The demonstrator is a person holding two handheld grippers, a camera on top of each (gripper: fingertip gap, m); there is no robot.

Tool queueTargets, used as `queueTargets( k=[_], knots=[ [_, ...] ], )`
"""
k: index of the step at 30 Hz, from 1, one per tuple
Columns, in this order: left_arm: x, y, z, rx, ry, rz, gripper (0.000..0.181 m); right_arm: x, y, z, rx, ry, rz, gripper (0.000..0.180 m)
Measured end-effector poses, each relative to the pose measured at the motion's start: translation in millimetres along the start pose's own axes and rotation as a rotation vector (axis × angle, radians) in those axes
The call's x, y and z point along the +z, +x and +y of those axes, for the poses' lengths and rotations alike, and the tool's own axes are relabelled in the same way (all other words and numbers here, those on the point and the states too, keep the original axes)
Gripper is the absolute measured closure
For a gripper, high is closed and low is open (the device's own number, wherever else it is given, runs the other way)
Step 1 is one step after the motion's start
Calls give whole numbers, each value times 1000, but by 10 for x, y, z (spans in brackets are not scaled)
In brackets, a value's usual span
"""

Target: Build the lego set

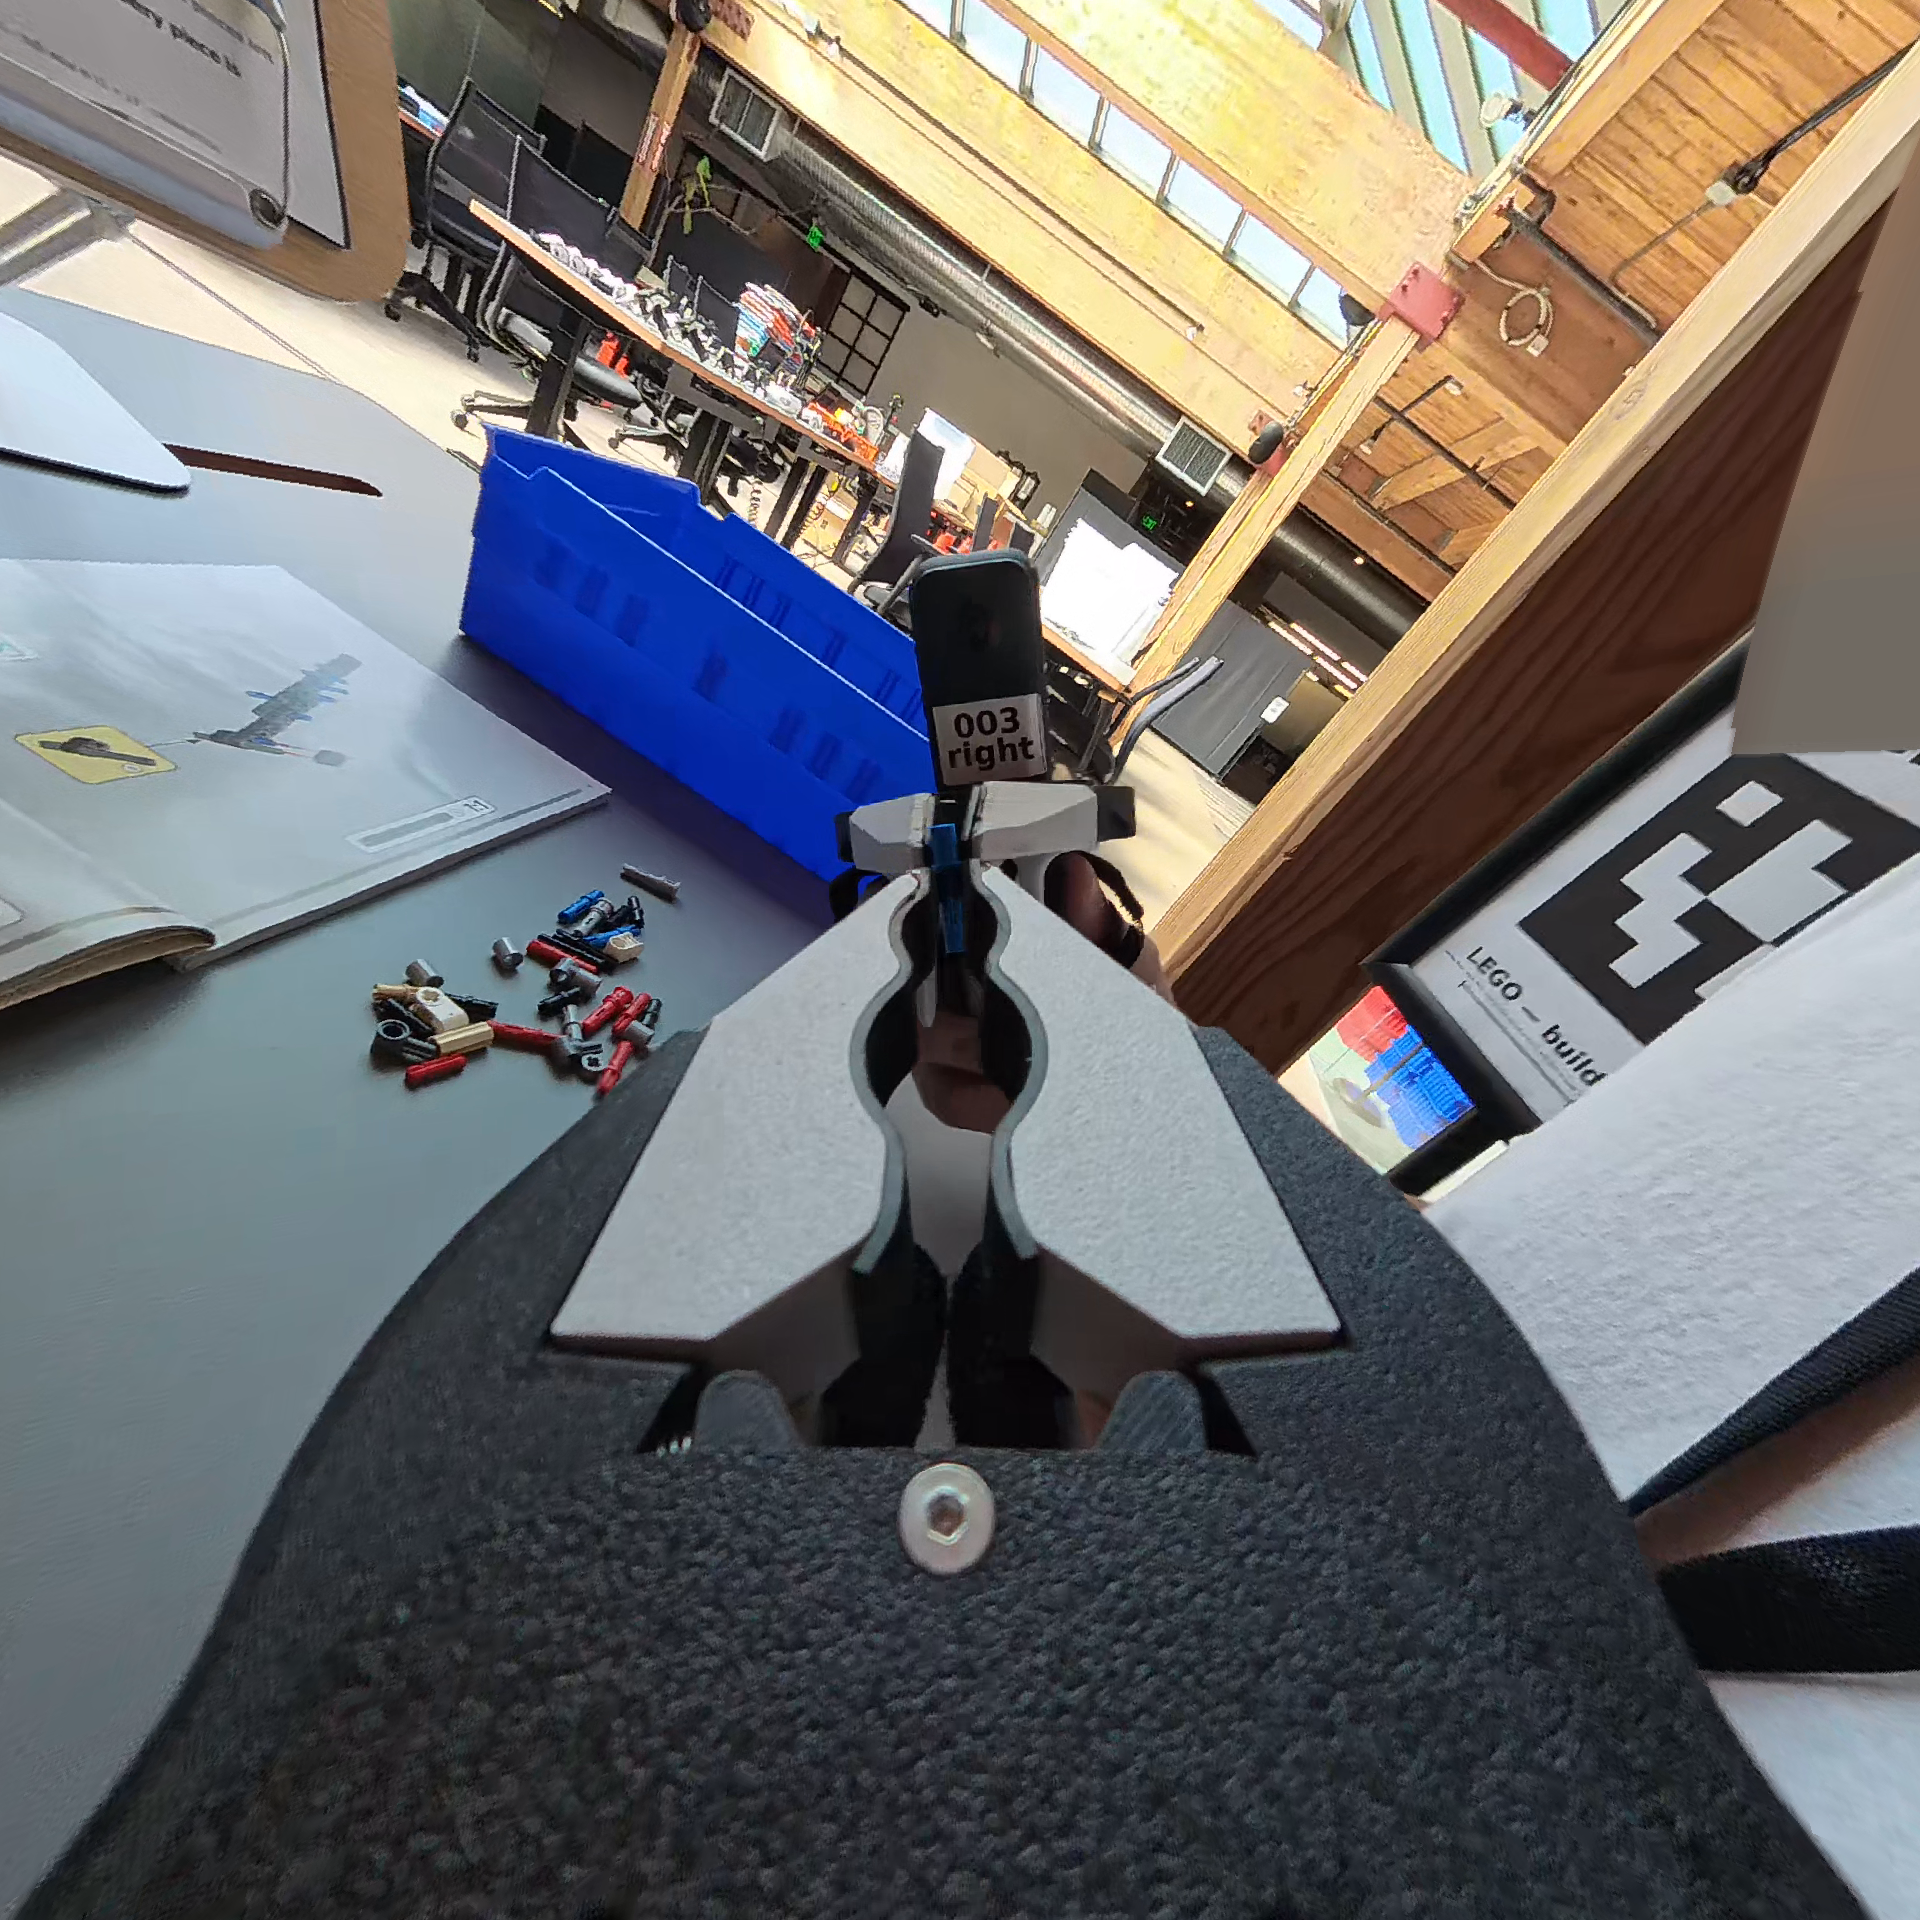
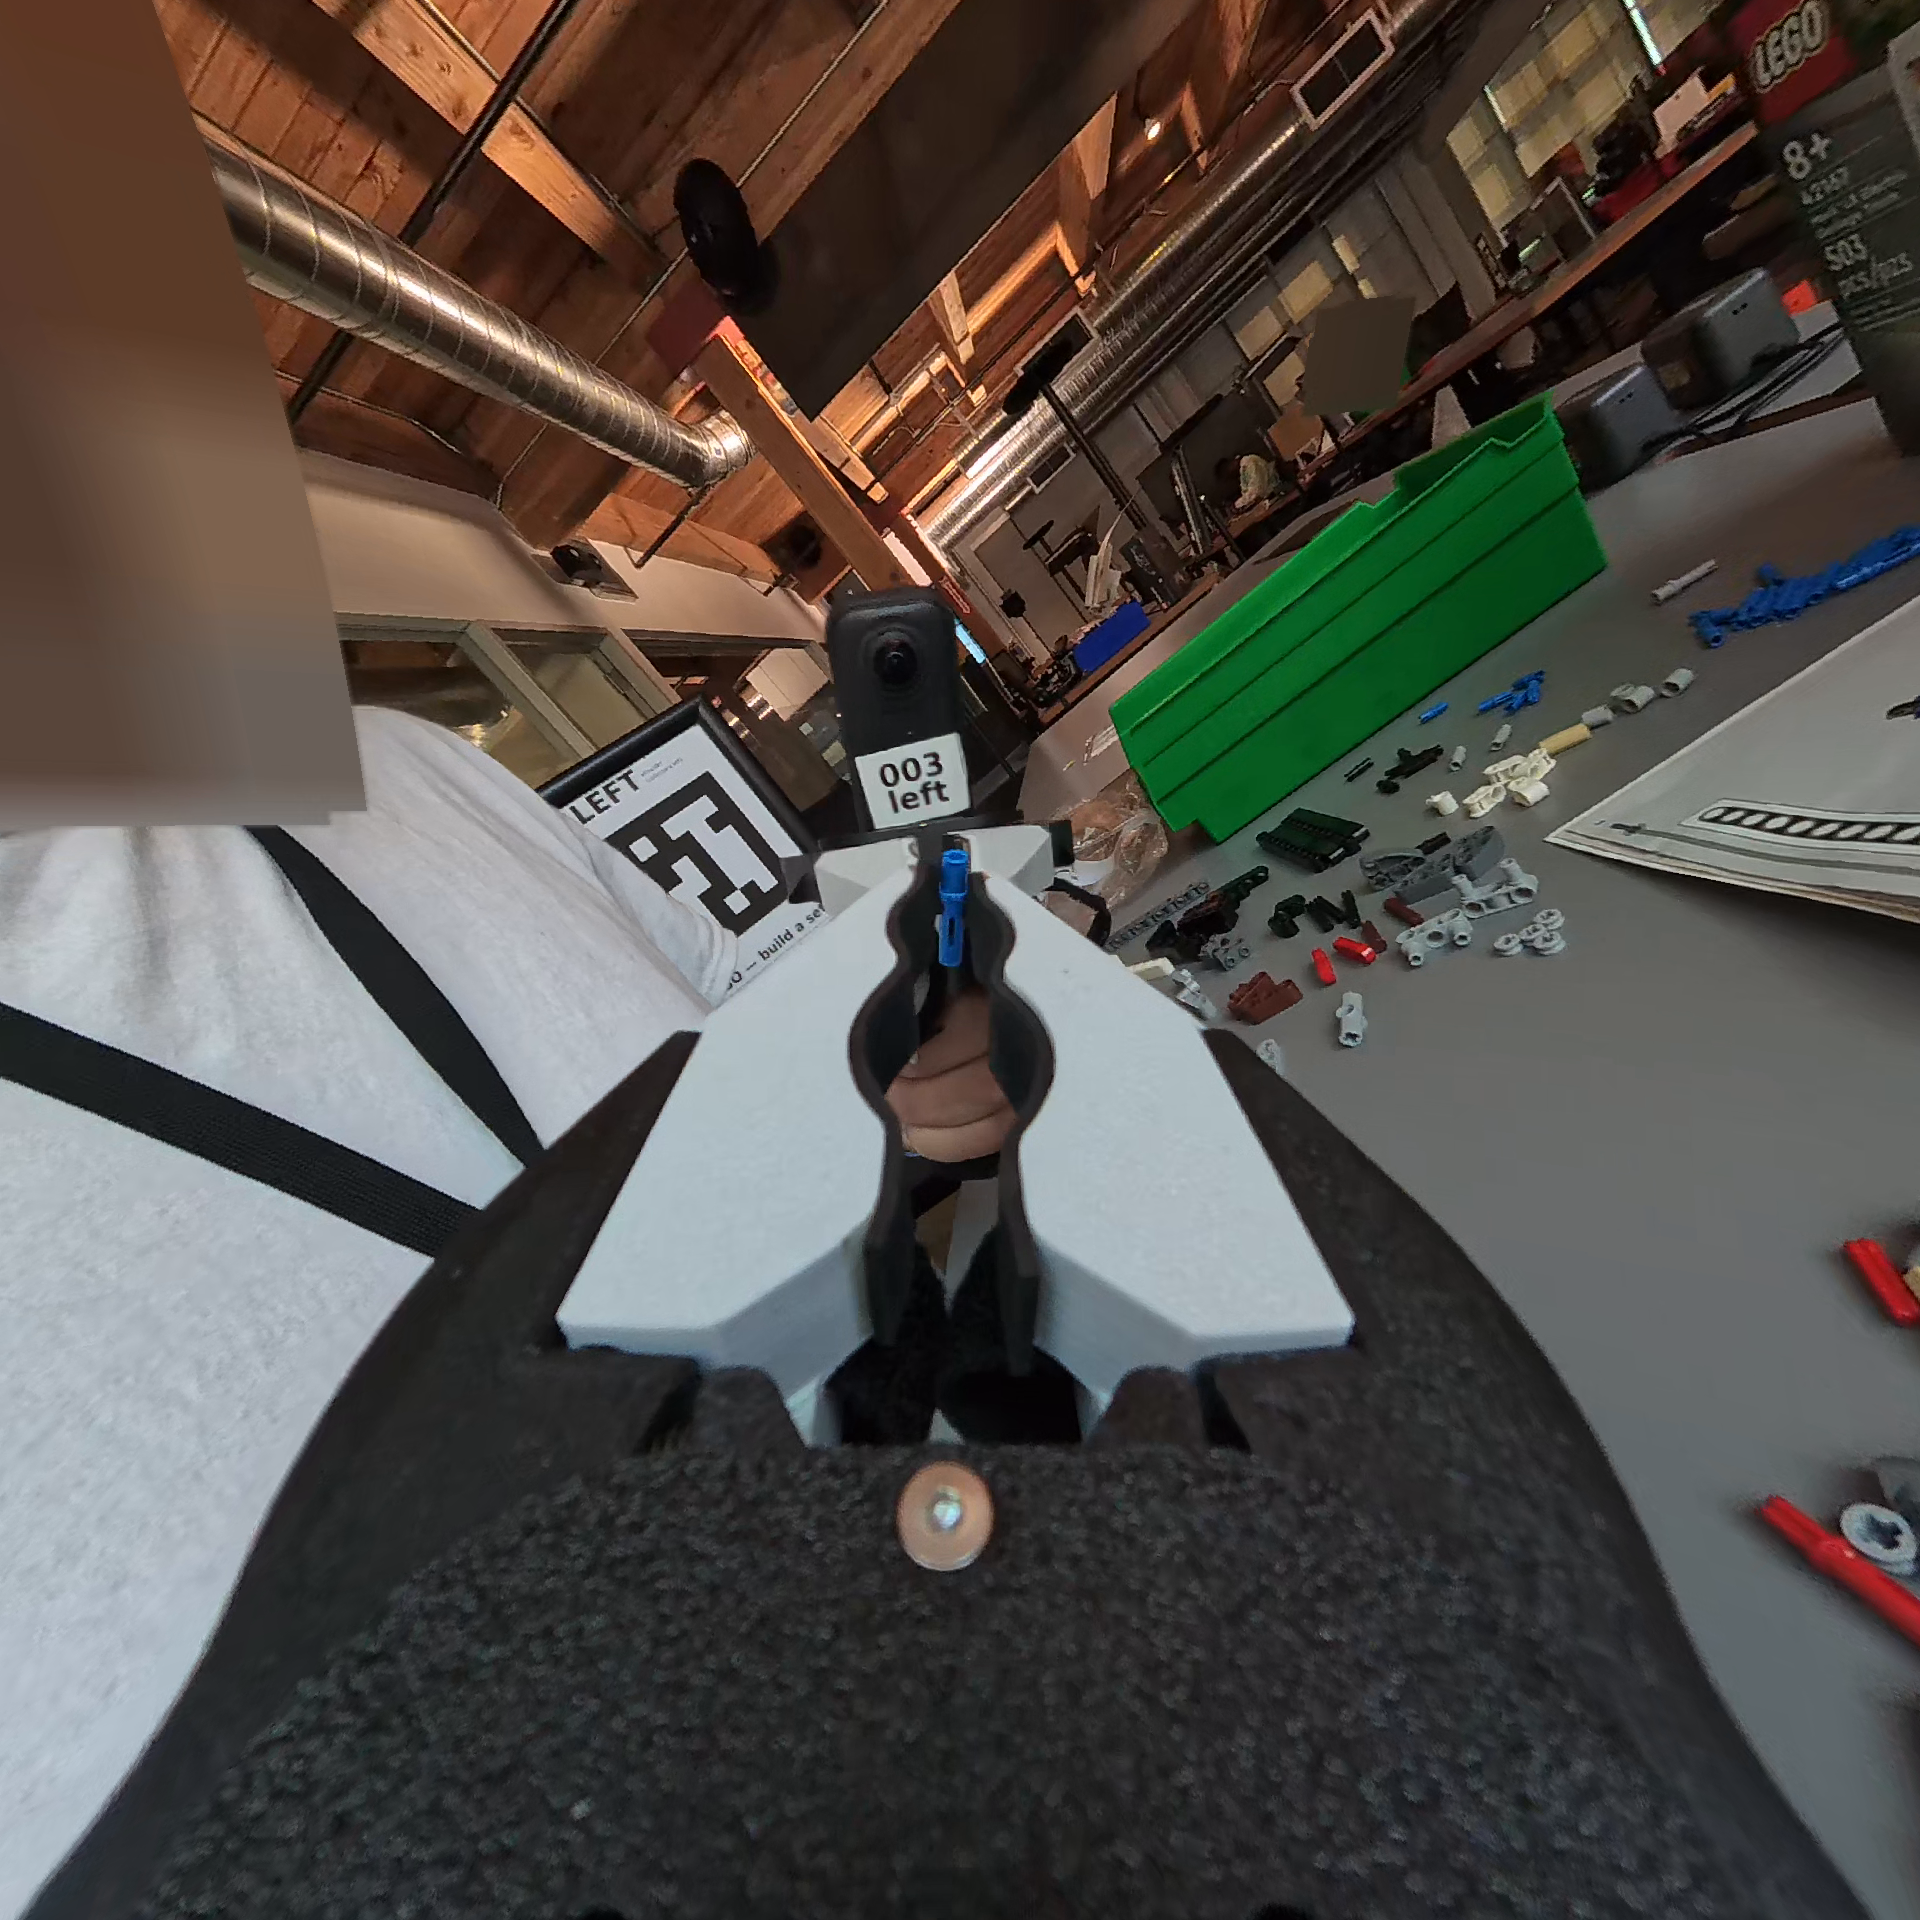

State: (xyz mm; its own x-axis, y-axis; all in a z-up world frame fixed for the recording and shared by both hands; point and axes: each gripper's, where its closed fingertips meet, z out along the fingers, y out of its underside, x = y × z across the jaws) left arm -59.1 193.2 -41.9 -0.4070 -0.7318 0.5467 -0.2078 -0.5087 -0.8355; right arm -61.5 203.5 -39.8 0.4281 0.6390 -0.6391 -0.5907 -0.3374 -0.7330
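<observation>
blue pin held between two grippers, tip to tip

left gripper point(image 1: 948, 904) and right gripper point(image 2: 951, 894) raised above grey table point(image 1: 208, 1195), facing each other, tips meeting. fingers of both clenched on one blue pin point(image 2: 952, 906), standing upright between the tips. loose pile of red, black, grey pins point(image 1: 520, 1003) on table near open booklet point(image 1: 260, 748). blue bin point(image 1: 675, 644) behind pile. green bin point(image 2: 1371, 634) farther off, more parts point(image 2: 1434, 904) scattered beside it.
</observation>
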Motion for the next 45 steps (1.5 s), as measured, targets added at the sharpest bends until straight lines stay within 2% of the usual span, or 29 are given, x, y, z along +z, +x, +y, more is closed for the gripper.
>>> queueTargets(
  k=[4,10,15,18,24,33,37,39,42,45],
  knots=[
    [-59,152,-69,-210,42,175,179,87,-130,-45,8,19,-113,173],
    [-121,308,-192,-401,87,350,180,194,-334,-91,-62,-6,-303,175],
    [-151,309,-290,-515,88,427,180,256,-363,-167,-34,-14,-413,177],
    [-149,175,-318,-579,118,390,179,276,-252,-204,-11,-9,-384,177],
    [-141,-110,-224,-446,110,187,178,262,47,-155,-14,-33,-217,178],
    [-140,-342,-114,-55,-44,-126,165,168,303,-160,-11,-19,-57,177],
    [-114,-359,-58,-4,-84,-155,164,225,294,-112,-34,-56,-43,177],
    [-117,-357,-41,7,-88,-161,176,258,291,-93,-42,-69,-37,177],
    [-140,-360,-17,7,-94,-173,178,279,309,-61,-60,-90,-20,177],
    [-146,-210,-53,-130,-38,-37,178,300,184,-73,-64,-67,-111,177]
  ],
)
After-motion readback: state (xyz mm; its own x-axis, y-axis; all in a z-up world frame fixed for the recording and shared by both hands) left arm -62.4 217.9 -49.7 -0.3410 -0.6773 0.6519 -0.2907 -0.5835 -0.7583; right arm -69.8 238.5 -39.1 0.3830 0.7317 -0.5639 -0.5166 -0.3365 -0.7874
